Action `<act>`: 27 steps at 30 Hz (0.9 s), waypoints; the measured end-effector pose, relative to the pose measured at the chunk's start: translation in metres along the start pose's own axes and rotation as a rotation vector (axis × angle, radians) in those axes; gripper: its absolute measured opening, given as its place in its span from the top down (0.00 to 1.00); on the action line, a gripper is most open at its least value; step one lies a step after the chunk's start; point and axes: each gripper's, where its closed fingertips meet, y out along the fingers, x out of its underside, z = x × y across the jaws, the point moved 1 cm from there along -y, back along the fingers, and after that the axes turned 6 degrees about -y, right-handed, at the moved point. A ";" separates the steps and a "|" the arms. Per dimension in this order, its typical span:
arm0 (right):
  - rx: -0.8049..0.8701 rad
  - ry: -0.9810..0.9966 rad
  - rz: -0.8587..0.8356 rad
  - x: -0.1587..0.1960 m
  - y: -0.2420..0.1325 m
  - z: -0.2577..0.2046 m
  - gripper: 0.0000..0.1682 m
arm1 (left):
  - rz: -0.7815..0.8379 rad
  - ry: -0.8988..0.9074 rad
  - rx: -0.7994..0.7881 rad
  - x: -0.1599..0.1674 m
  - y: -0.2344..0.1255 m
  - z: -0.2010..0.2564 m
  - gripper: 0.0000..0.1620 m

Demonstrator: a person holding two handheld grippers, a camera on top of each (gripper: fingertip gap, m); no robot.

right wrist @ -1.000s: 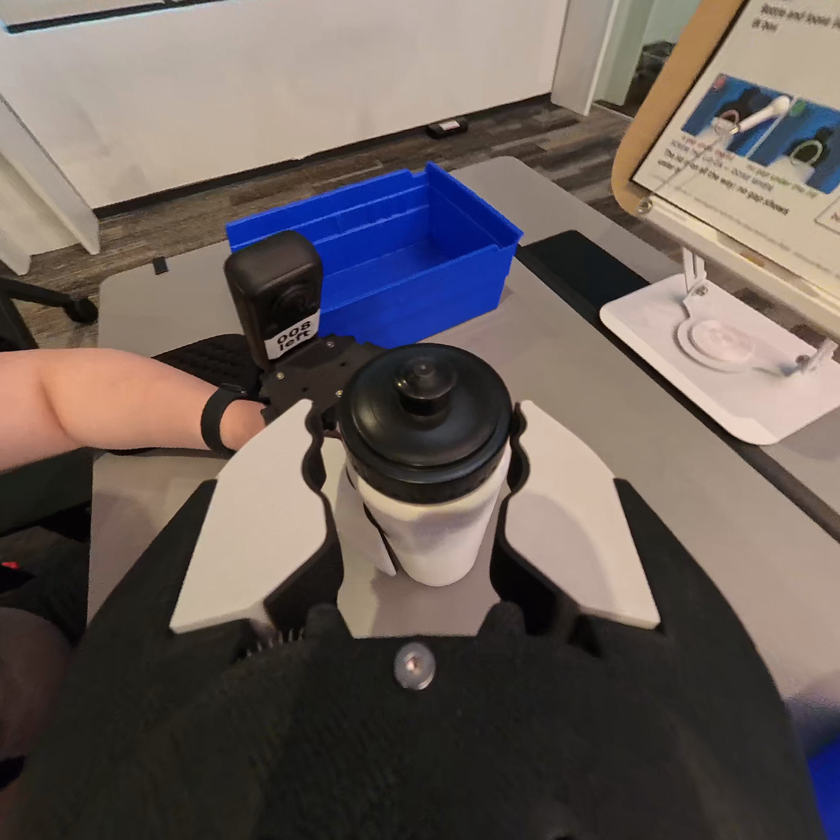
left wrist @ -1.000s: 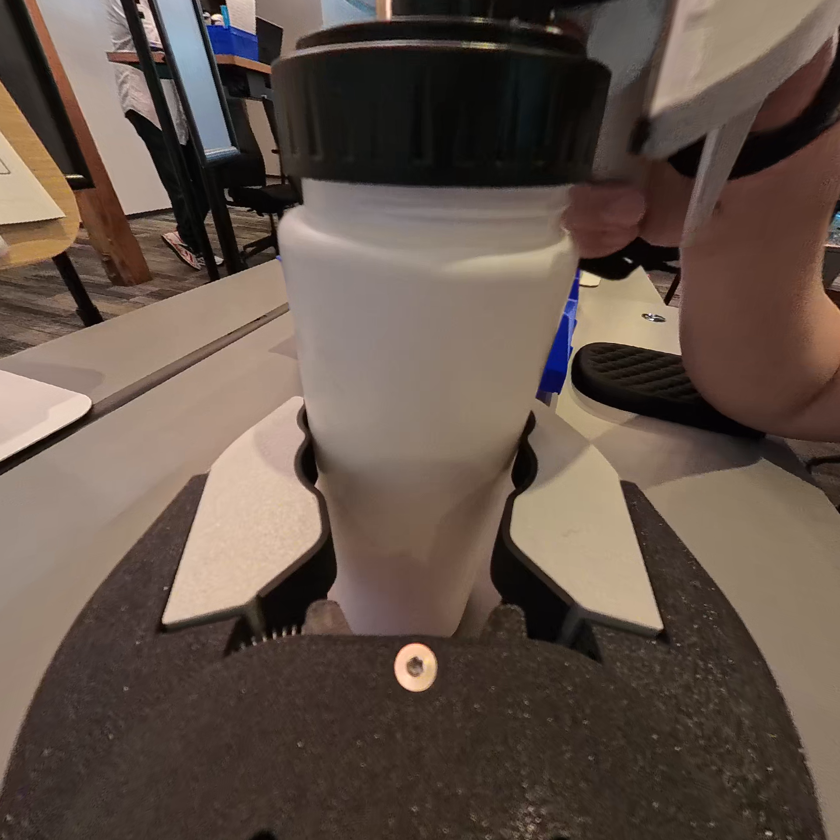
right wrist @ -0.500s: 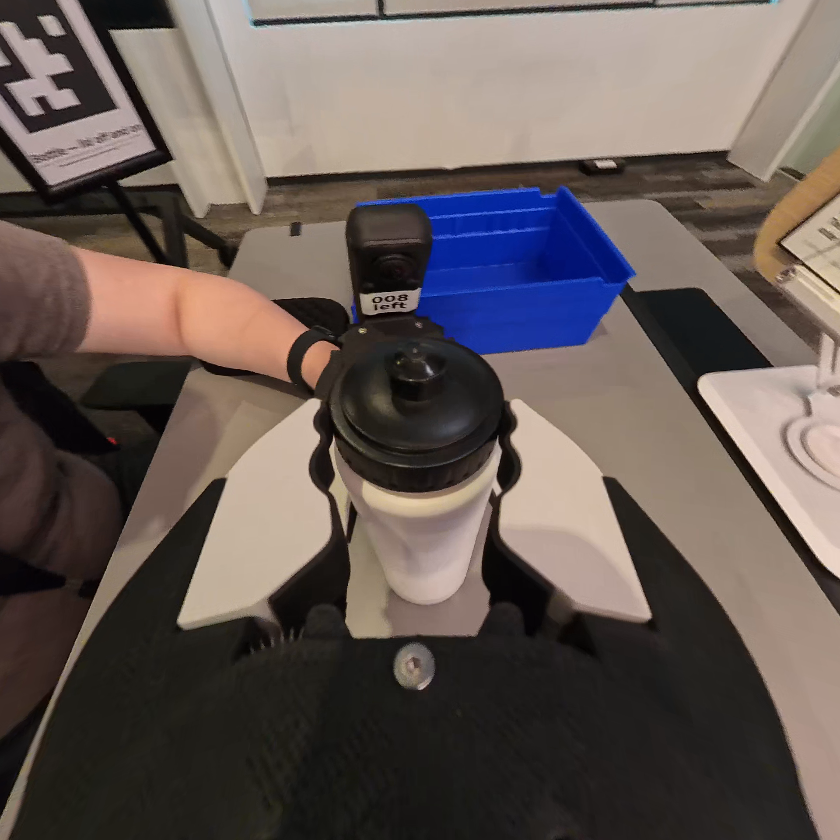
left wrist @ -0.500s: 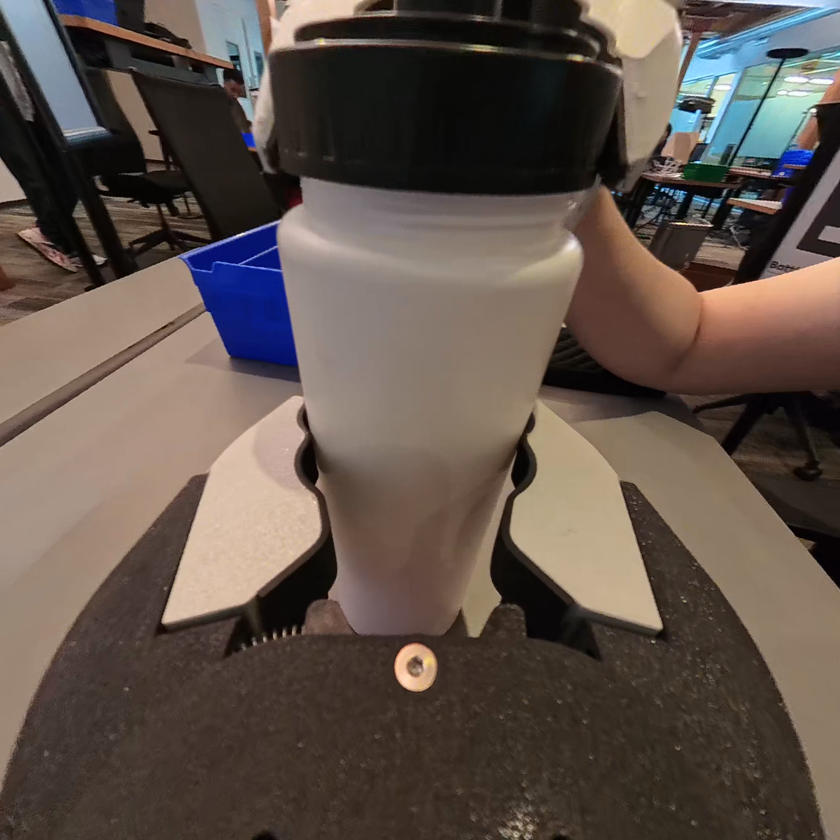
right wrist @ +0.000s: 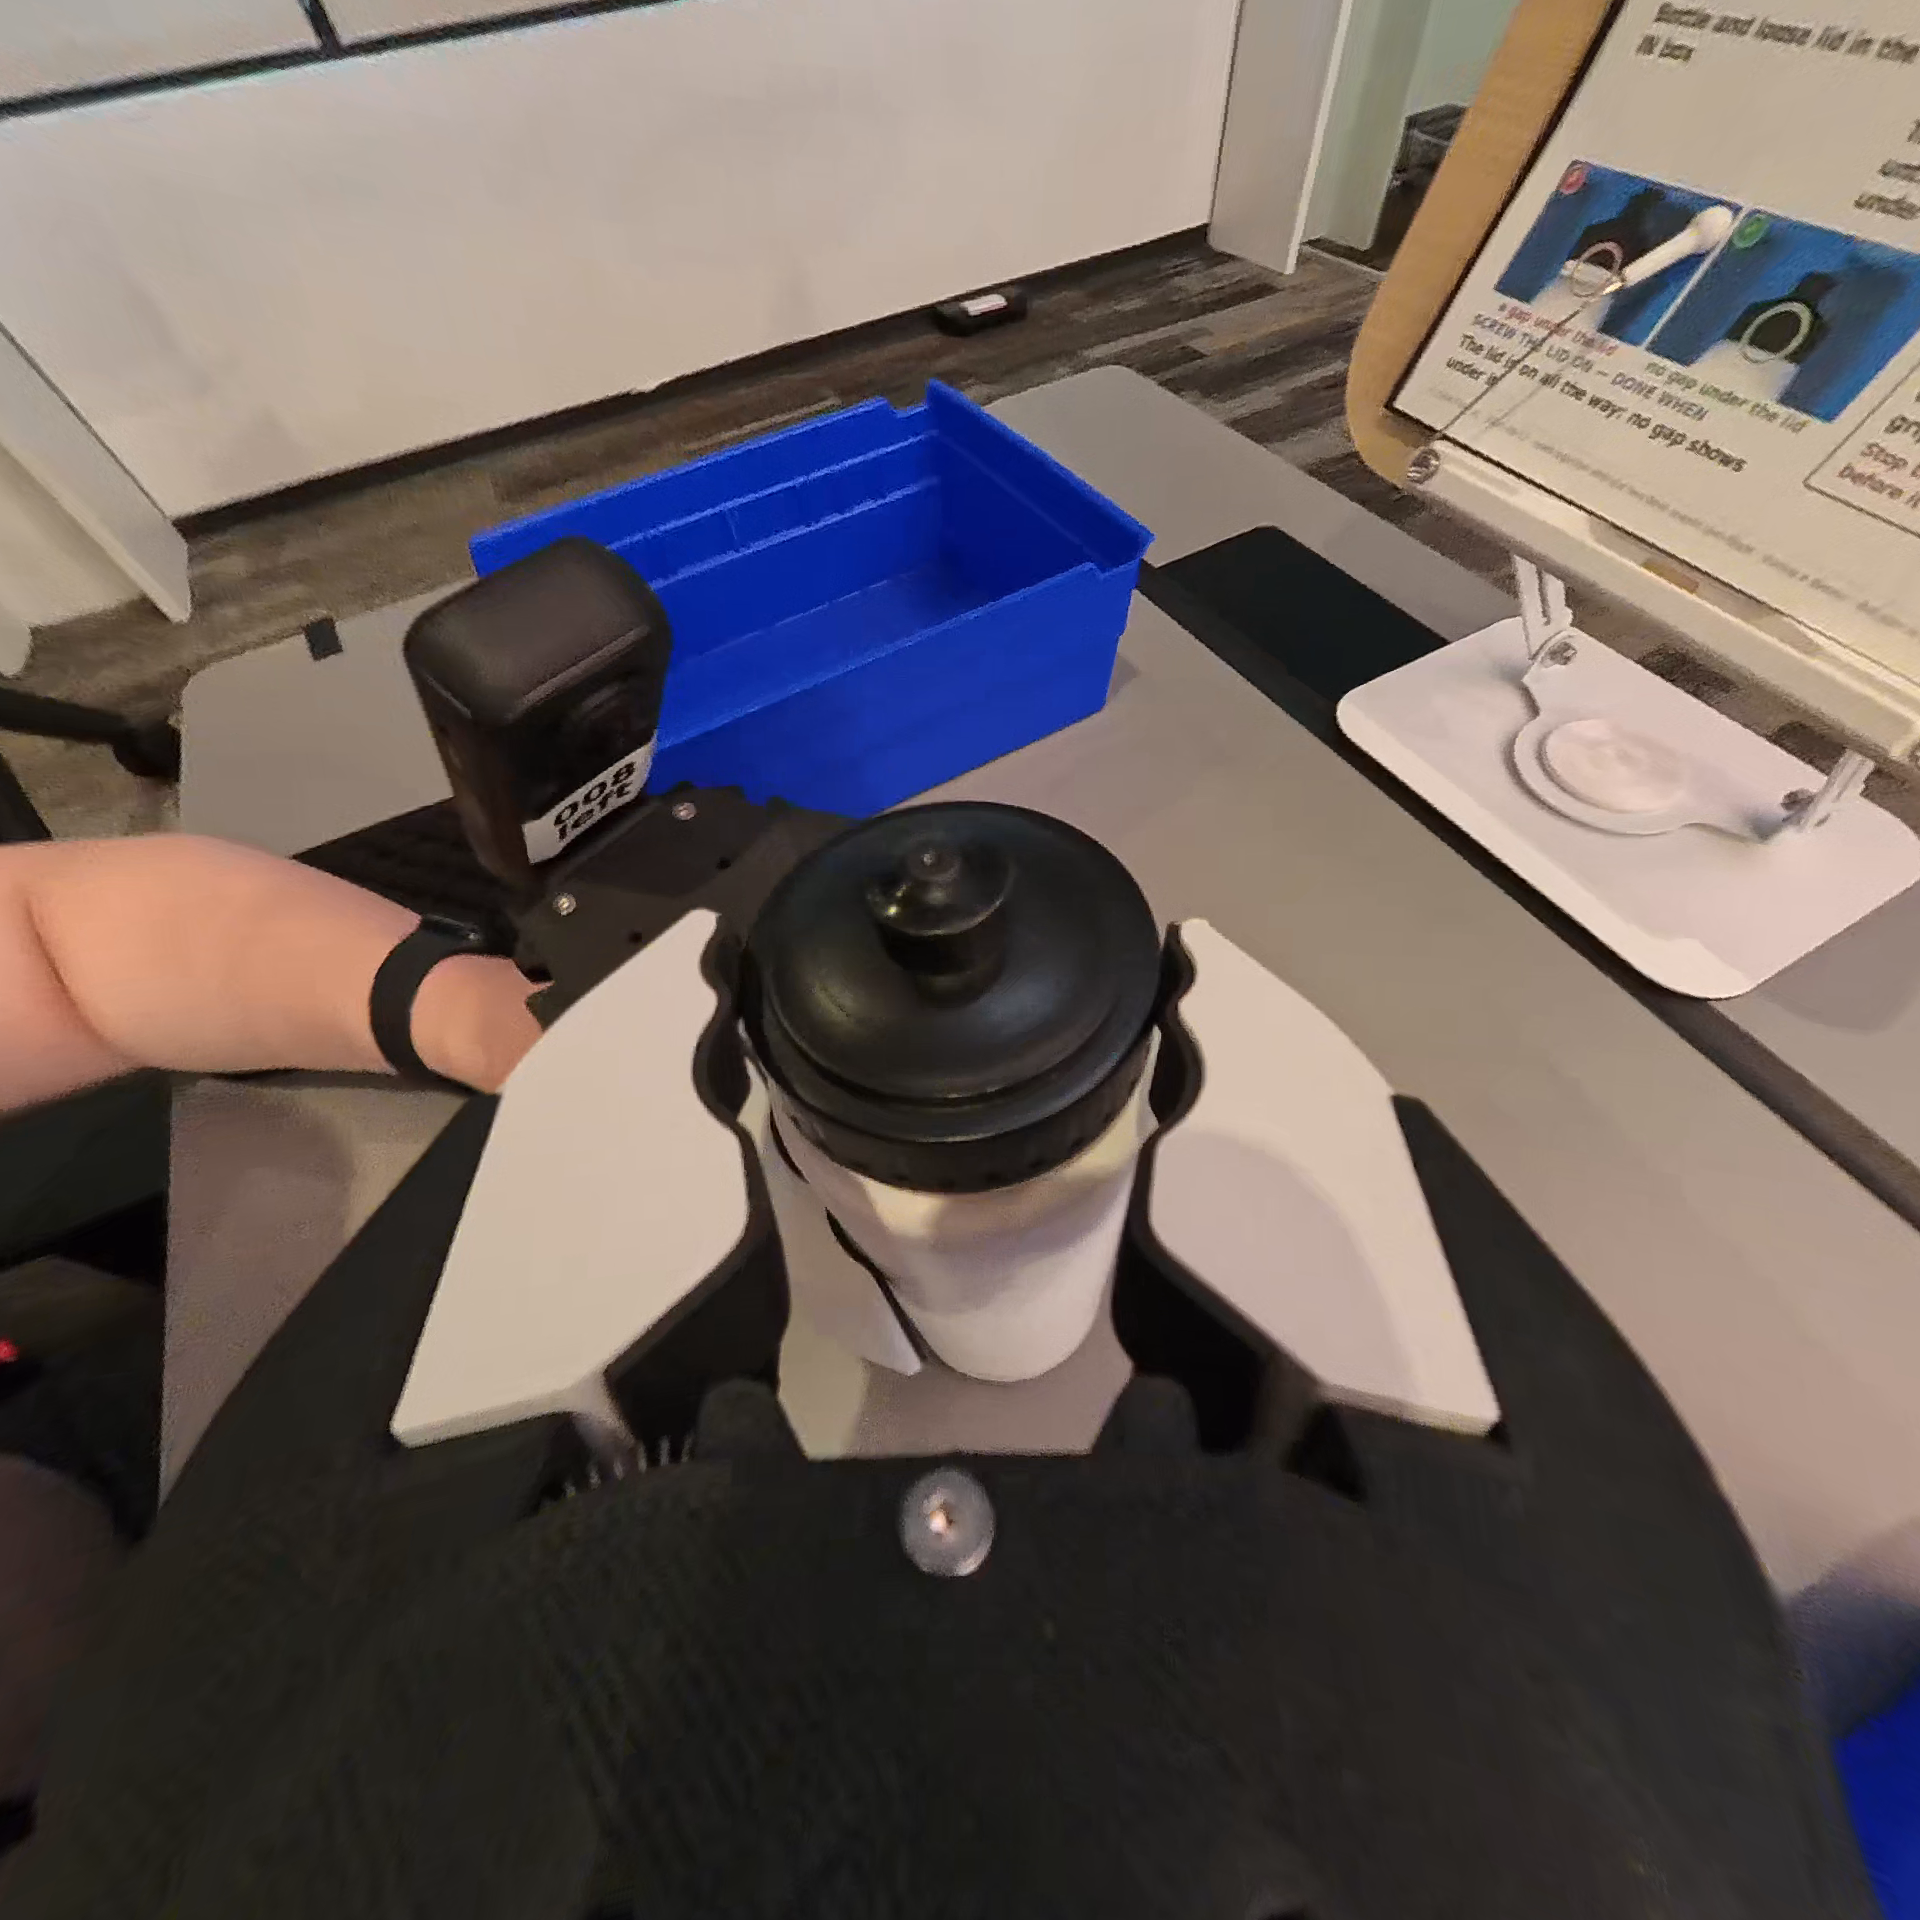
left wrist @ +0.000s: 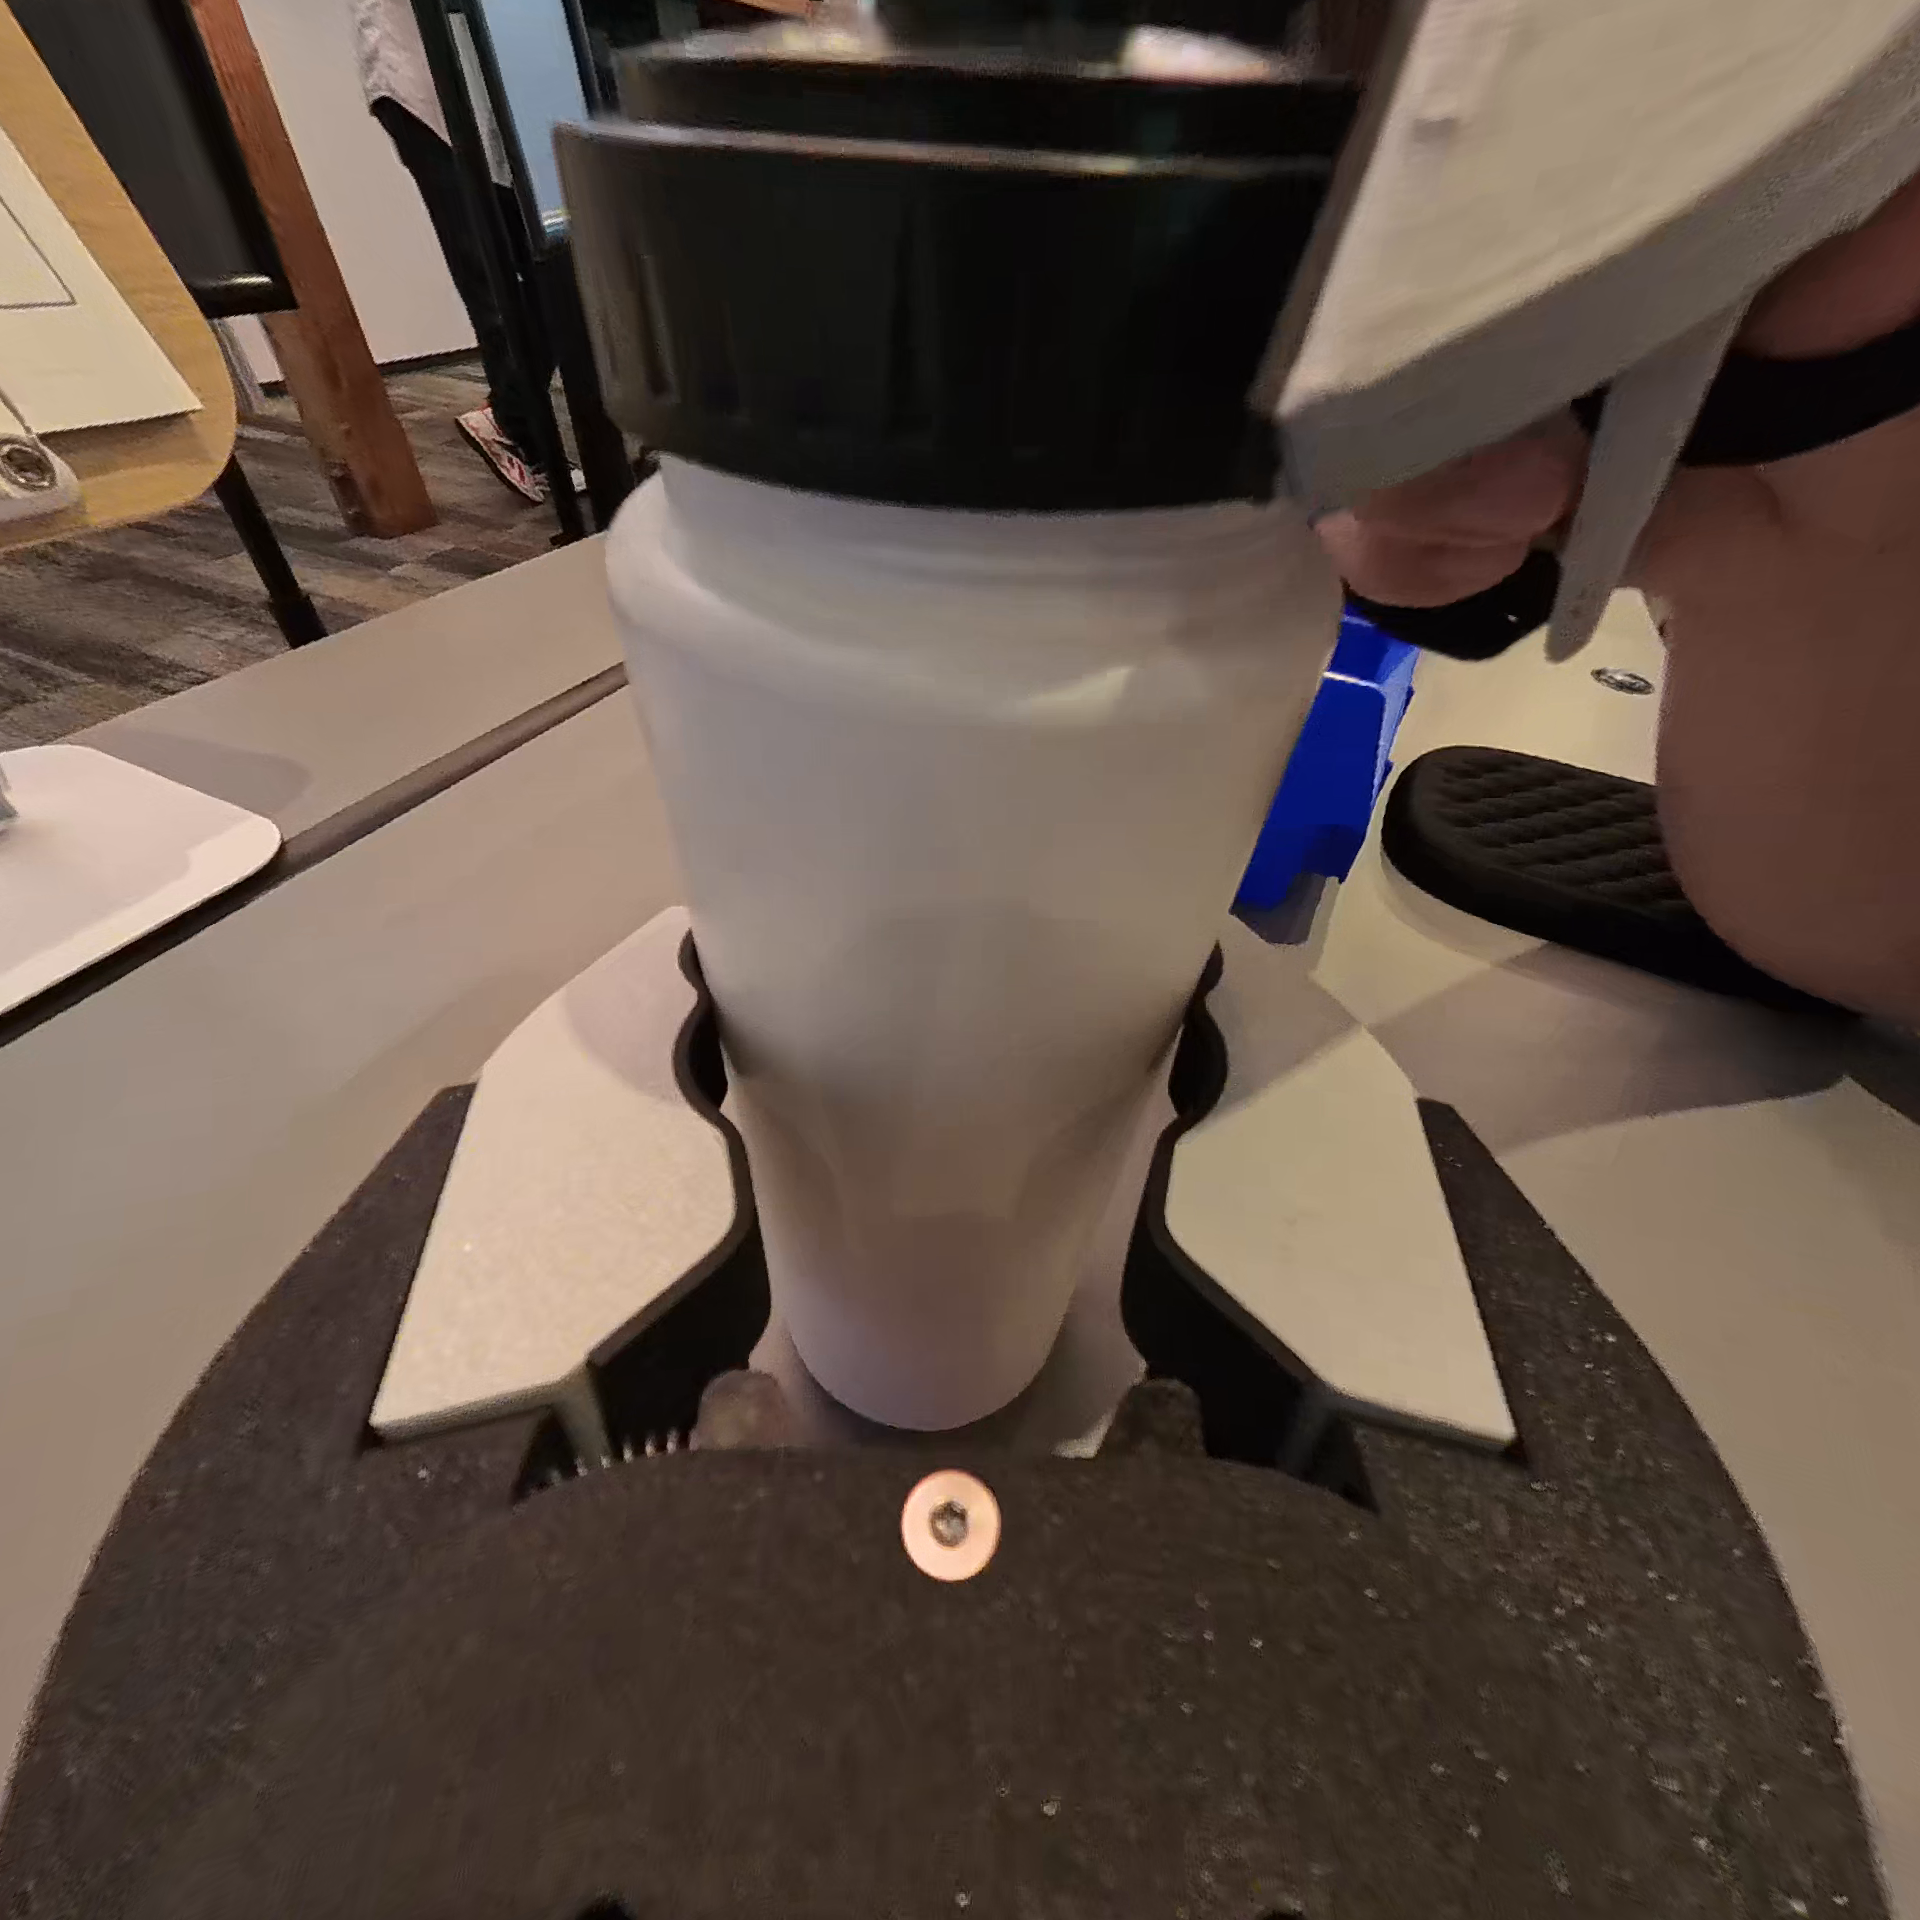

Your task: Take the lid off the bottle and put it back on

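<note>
While the white bottle (left wrist: 951, 852) stands upright on the grey surface (left wrist: 312, 997), the left gripper (left wrist: 951, 1023) is closed against its lower body, one finger pressed to each side. In the right wrist view the same bottle (right wrist: 997, 1288) appears from above, capped by the black lid (right wrist: 951, 997), which sits on the neck with its spout at centre. The right gripper (right wrist: 951, 997) is closed around that lid, fingers bearing on the ribbed rim at 9 and 3 o'clock. Whether the lid is fully threaded down cannot be told (the left view is blurred there).

From the right wrist view, a blue bin (right wrist: 894, 644) lies on the surface at 12 o'clock beyond the bottle. A white stand (right wrist: 1621, 810) holding an instruction board (right wrist: 1683, 260) sits at 2 o'clock, well apart from the bottle. The person's left hand (right wrist: 457, 1023) grips the left gripper's handle at 9 o'clock, a black band at the wrist. A black textured pad (left wrist: 1558, 862) rests on the surface at 3 o'clock in the left wrist view, near the bin.
</note>
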 end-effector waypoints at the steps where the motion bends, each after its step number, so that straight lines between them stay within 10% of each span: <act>1: -0.027 -0.015 0.001 0.000 -0.001 -0.002 0.54 | 0.001 0.002 0.028 0.000 0.000 0.002 0.47; 10: -0.530 -0.147 0.151 0.003 -0.022 -0.026 0.53 | -0.035 0.058 0.331 0.006 -0.002 0.033 0.47; 27: -0.374 -0.084 0.167 -0.003 -0.017 -0.005 0.58 | -0.015 0.015 0.167 0.001 -0.002 0.009 0.47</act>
